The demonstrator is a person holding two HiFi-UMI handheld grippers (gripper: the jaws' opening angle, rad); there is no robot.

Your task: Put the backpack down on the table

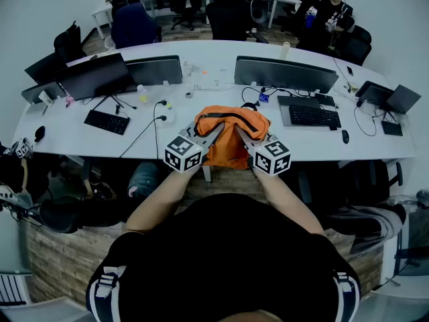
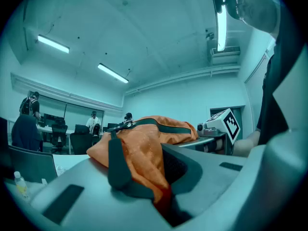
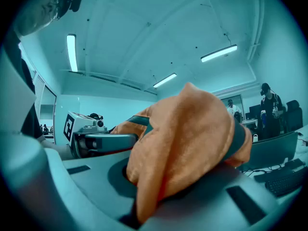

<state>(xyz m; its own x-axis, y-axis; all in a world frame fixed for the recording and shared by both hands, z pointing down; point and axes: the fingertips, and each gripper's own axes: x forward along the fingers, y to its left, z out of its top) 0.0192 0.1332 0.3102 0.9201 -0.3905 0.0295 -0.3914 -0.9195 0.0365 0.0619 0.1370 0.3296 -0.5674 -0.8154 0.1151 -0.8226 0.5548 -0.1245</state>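
An orange backpack (image 1: 230, 134) with dark straps hangs between my two grippers, over the near edge of the long white table (image 1: 80, 139). My left gripper (image 1: 209, 135) is shut on the backpack's fabric (image 2: 144, 153) on its left side. My right gripper (image 1: 242, 135) is shut on the backpack's fabric (image 3: 187, 143) on its right side. Both grippers point about level and face each other. In the left gripper view the right gripper's marker cube (image 2: 226, 124) shows beyond the bag. Whether the bag's bottom touches the table is hidden.
On the table are two monitors (image 1: 285, 74), a keyboard (image 1: 308, 115) to the right, another keyboard (image 1: 107, 121) to the left, a mouse (image 1: 345, 137), cables and small bottles (image 1: 143, 94). Office chairs (image 1: 228, 15) and seated people stand beyond the table.
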